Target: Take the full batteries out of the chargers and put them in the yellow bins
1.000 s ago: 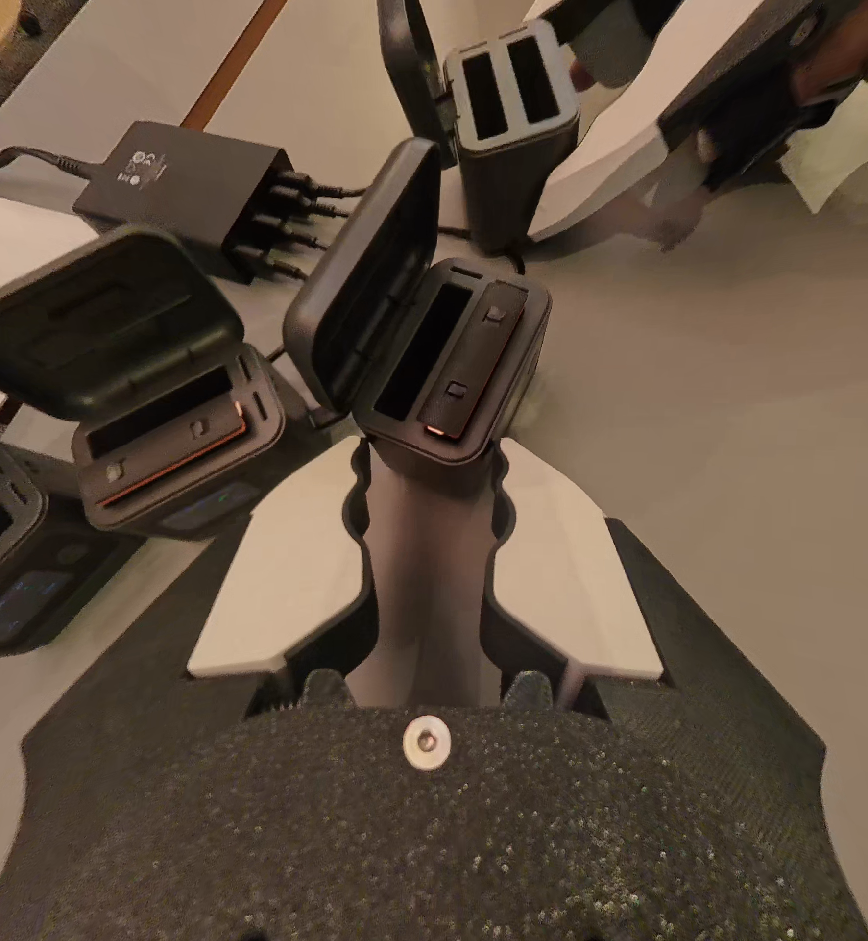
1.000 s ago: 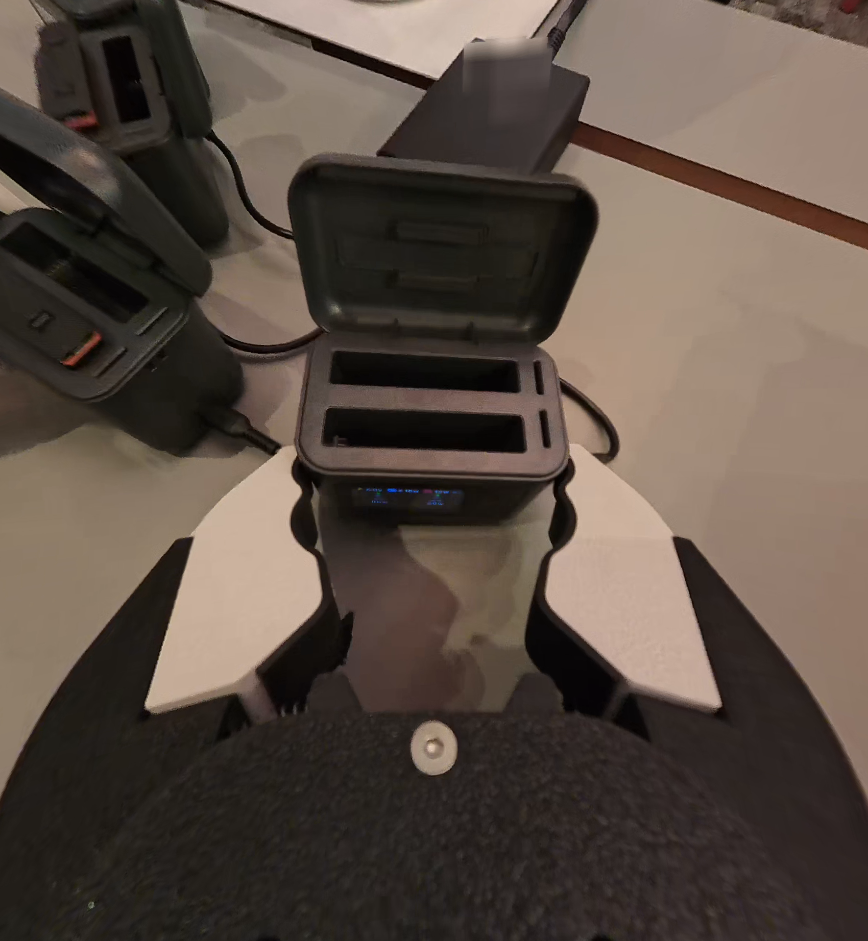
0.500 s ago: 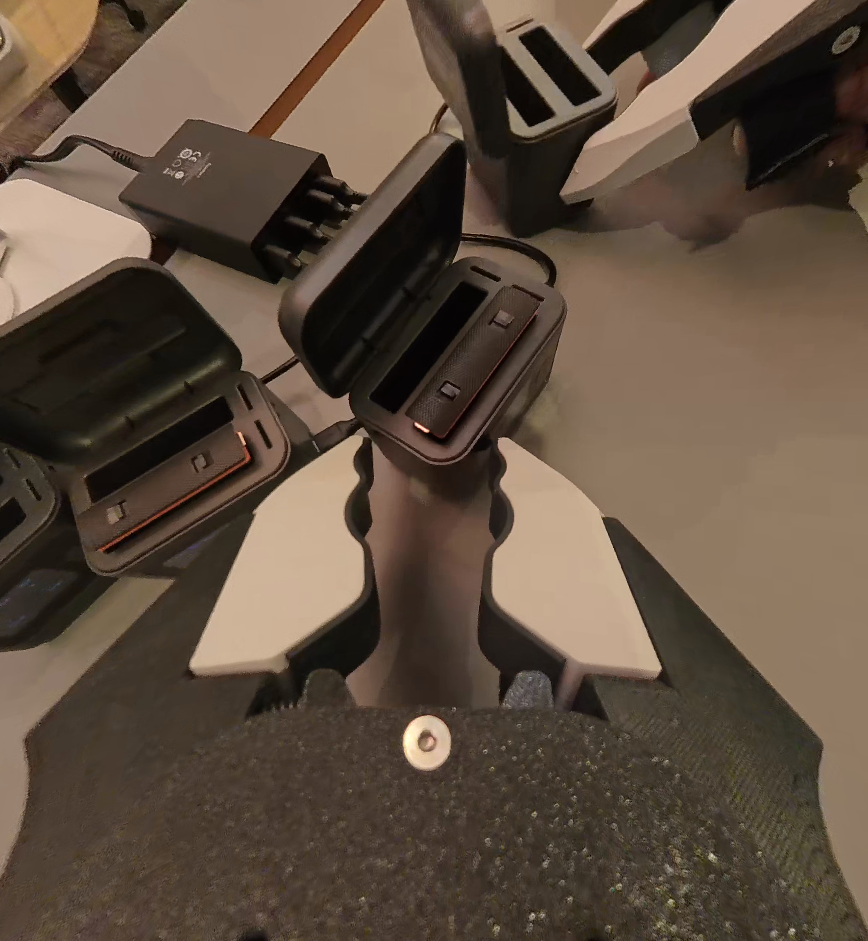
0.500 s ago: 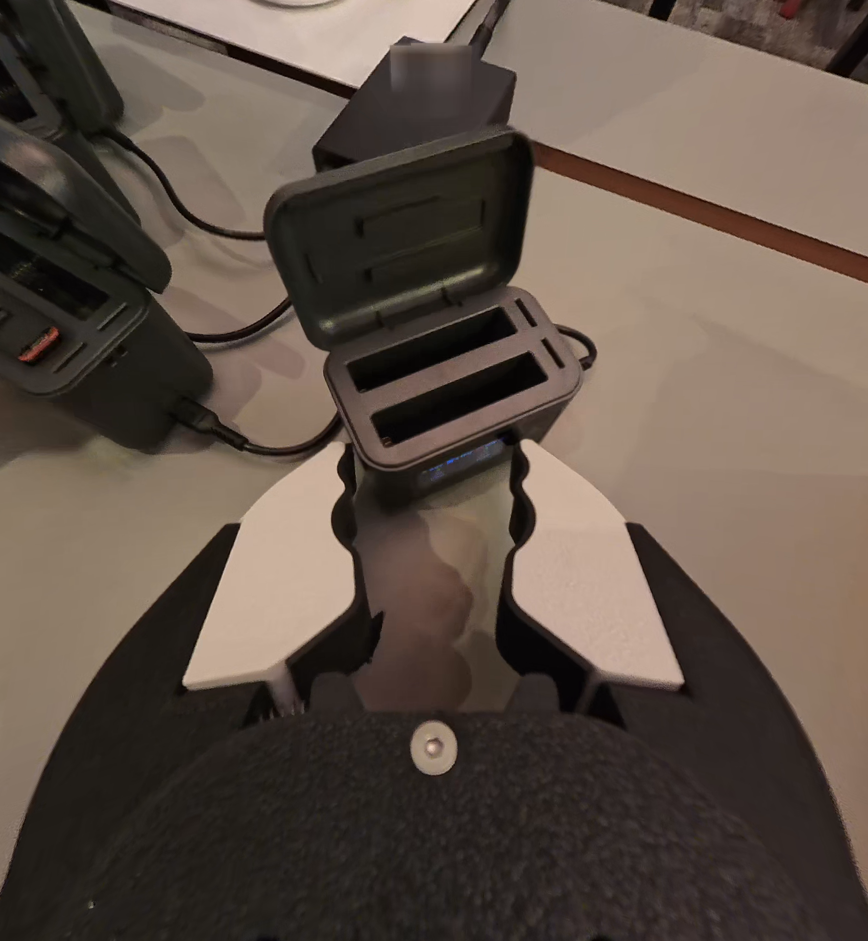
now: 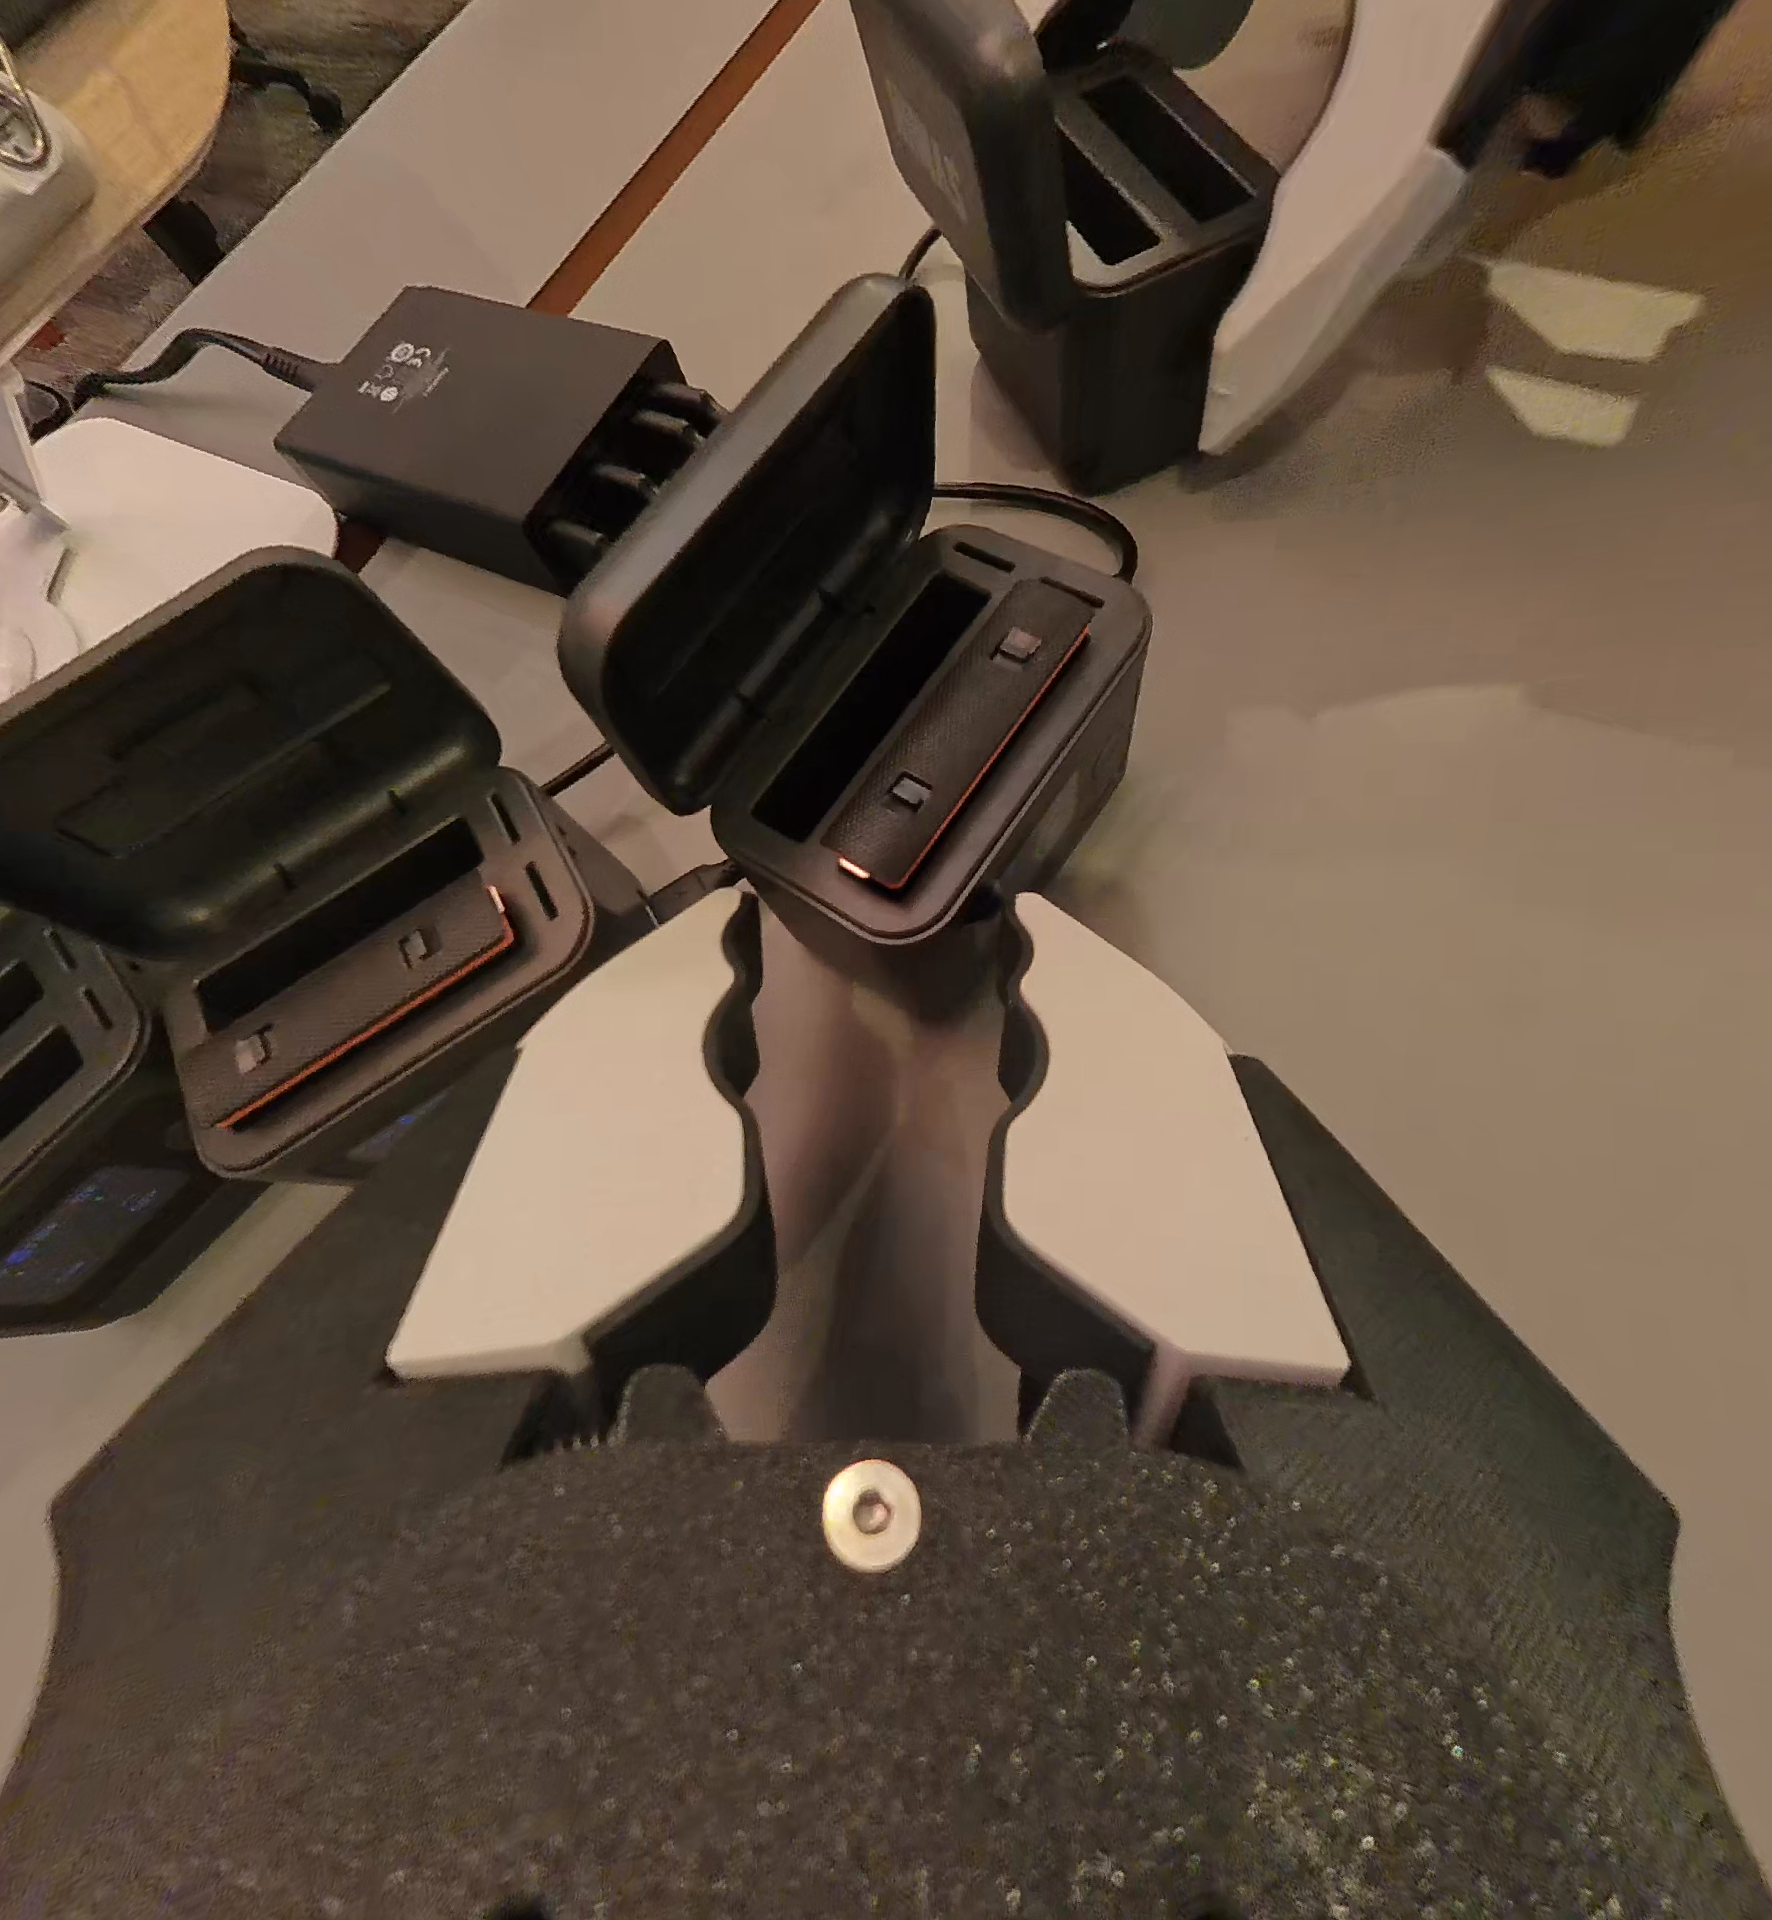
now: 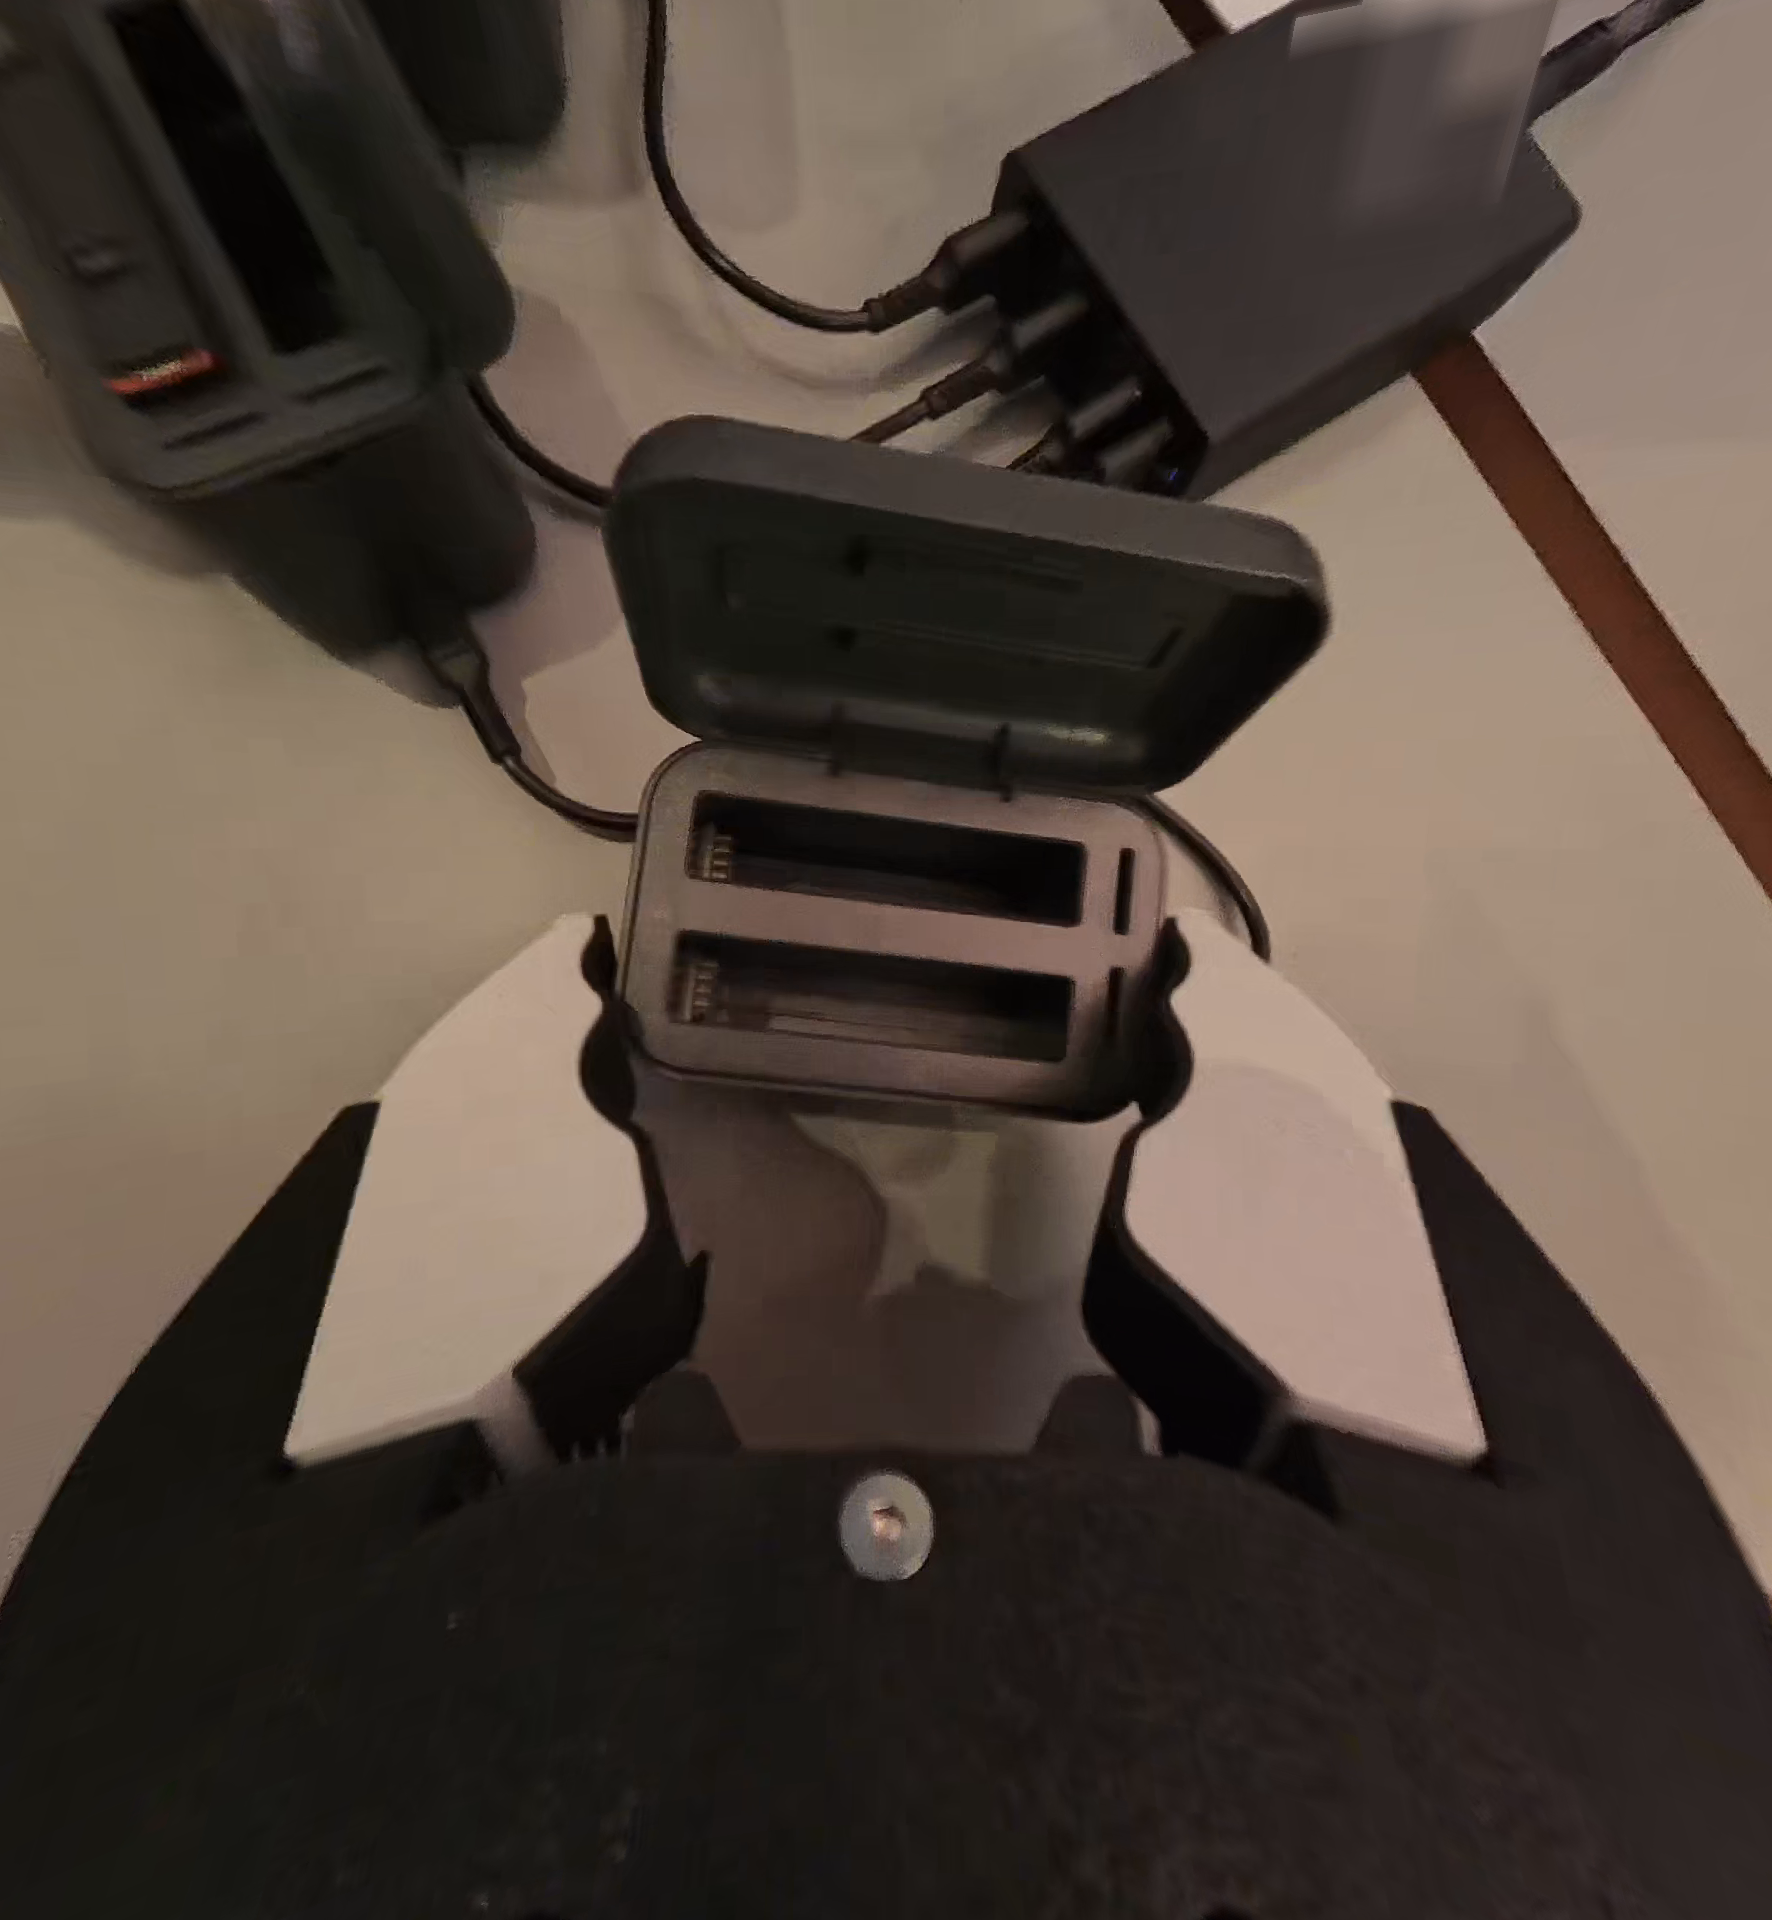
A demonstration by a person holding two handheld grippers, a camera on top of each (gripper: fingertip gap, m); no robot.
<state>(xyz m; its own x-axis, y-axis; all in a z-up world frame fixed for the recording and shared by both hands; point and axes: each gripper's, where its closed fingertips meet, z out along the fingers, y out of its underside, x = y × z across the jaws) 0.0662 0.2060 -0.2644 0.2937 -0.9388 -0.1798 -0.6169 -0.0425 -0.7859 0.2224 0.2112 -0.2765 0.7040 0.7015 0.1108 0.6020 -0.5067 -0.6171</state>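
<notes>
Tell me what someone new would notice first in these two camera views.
In the left wrist view, a black open-lidded charger case just beyond the open left gripper holds one textured black battery with an orange edge. In the right wrist view, the open right gripper flanks another black charger case with both slots empty.
</notes>
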